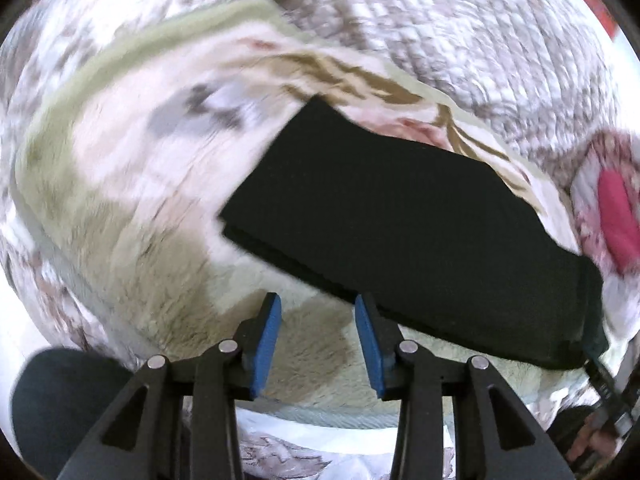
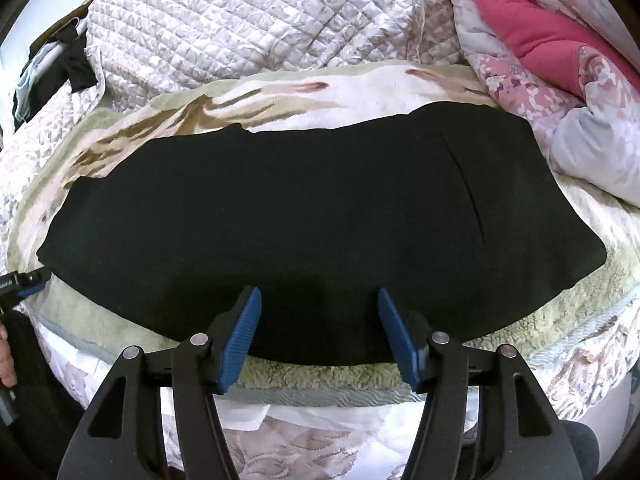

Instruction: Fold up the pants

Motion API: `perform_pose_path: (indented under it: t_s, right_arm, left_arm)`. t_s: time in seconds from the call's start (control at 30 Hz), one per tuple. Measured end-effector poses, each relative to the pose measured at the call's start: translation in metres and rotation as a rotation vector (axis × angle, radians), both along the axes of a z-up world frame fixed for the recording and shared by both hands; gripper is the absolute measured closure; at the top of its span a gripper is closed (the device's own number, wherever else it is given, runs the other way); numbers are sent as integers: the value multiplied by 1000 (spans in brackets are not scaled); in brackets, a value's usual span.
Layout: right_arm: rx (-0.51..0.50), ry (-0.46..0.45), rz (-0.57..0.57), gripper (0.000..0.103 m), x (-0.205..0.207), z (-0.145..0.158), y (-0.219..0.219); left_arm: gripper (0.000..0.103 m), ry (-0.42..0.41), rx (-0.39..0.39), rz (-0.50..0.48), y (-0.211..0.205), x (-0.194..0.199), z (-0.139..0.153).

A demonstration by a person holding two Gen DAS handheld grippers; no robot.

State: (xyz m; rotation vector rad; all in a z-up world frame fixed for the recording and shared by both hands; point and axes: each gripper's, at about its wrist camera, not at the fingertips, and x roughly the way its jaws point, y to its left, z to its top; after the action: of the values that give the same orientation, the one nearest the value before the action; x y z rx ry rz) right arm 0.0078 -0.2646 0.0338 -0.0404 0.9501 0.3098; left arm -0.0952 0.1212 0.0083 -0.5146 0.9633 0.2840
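Observation:
The black pants [image 2: 312,216] lie folded lengthwise into a long flat band on a fleece blanket [image 2: 304,88], with a pocket seam near their right end. In the left wrist view the pants [image 1: 400,216] run from the centre to the right. My left gripper [image 1: 318,308] is open and empty, just off the pants' near left edge above the blanket [image 1: 140,184]. My right gripper [image 2: 320,300] is open and empty, hovering over the pants' near edge at mid length. The left gripper's tip [image 2: 24,284] shows at the pants' left end.
A quilted bedspread [image 2: 248,16] covers the bed behind the blanket. A floral duvet with a pink lining [image 2: 552,44] is bunched at the far right. Dark clothes [image 2: 68,64] hang at the far left. The bed's front edge [image 2: 320,396] runs just below the grippers.

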Motion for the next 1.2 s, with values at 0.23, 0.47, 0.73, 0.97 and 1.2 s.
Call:
perform_pose_path:
  t_s: [0.23, 0.47, 0.73, 0.97, 1.2]
  right_arm:
    - [30, 4, -7, 43, 0, 1, -3]
    - [51, 4, -17, 43, 0, 2, -4]
    - [78, -6, -36, 43, -2, 7, -11]
    - [100, -19, -61, 43, -3, 13, -20]
    - [114, -30, -94, 43, -7, 18, -36]
  left_arm:
    - [49, -88, -94, 64, 16, 11, -8]
    - [67, -113, -43, 66, 17, 28, -8]
    - [96, -180, -5, -23, 9, 45, 27]
    - [96, -316, 12, -338, -67, 90, 79]
    - [96, -263, -50, -660, -169, 114, 55]
